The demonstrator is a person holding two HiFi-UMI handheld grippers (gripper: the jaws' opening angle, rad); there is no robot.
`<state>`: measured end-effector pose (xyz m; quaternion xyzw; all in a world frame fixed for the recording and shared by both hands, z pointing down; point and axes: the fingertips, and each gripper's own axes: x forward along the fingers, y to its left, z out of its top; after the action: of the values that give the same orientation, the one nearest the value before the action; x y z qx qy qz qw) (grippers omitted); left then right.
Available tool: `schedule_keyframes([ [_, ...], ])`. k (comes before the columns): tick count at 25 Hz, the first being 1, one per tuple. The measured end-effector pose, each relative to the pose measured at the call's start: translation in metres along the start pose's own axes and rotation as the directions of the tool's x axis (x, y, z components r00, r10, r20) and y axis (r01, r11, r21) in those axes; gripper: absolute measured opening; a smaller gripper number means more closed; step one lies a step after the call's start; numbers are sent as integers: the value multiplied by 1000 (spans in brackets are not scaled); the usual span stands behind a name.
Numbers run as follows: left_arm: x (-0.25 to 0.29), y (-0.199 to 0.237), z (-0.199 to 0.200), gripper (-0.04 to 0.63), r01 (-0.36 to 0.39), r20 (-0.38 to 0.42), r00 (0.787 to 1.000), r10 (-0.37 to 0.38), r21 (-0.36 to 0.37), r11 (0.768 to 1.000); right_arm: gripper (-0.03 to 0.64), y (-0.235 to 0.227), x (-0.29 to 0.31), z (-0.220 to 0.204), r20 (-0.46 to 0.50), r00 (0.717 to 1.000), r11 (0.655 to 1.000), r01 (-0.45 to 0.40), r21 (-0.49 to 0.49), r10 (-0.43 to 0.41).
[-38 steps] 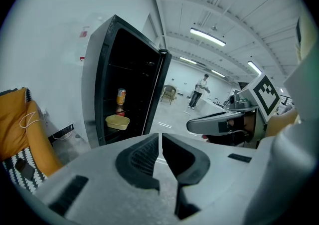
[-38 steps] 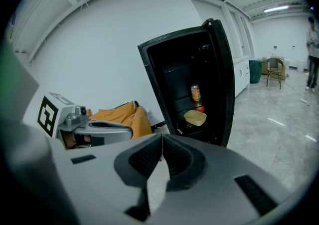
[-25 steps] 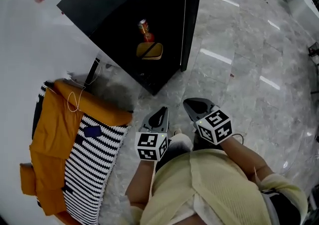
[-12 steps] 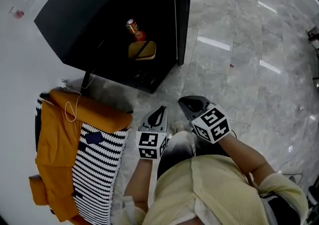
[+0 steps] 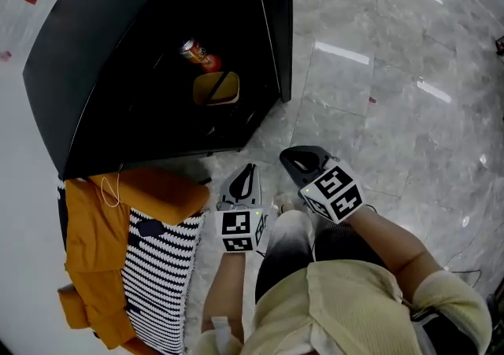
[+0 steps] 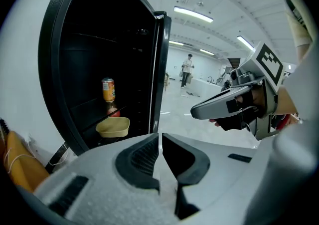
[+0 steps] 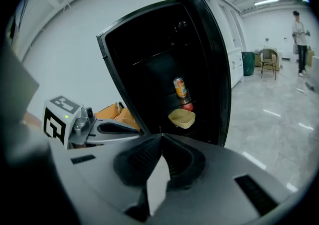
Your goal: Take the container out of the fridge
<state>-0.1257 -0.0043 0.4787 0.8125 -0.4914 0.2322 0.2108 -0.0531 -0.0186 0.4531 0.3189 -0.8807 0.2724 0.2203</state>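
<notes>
A shallow yellow container (image 5: 216, 88) sits on a lower shelf inside the open black fridge (image 5: 118, 54), with an orange can (image 5: 194, 52) upright just behind it. The left gripper view shows the same container (image 6: 113, 127) and can (image 6: 108, 91); the right gripper view shows the container (image 7: 182, 117) too. My left gripper (image 5: 246, 175) and right gripper (image 5: 302, 161) hang side by side over the floor in front of the fridge, well short of the shelf. Both are shut with nothing between the jaws.
The fridge door (image 5: 273, 23) stands open at the right of the compartment. An orange cloth and a black-and-white striped cloth (image 5: 153, 267) lie on the floor to my left. Grey marble floor (image 5: 394, 109) spreads to the right. A person (image 7: 300, 44) stands far off.
The fridge has grown larger and nearer in the head view. Both grippers have dropped lower and moved toward it together, still shut.
</notes>
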Motion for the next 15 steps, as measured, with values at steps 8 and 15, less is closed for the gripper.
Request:
schedule_keyframes([
  [8, 37, 20, -11, 40, -64, -51, 997, 65, 28, 998, 29, -39, 29, -7, -16, 1000, 1000, -16, -8, 16],
  [15, 70, 31, -20, 40, -96, -84, 991, 101, 66, 993, 29, -60, 57, -20, -39, 998, 998, -48, -28, 47],
])
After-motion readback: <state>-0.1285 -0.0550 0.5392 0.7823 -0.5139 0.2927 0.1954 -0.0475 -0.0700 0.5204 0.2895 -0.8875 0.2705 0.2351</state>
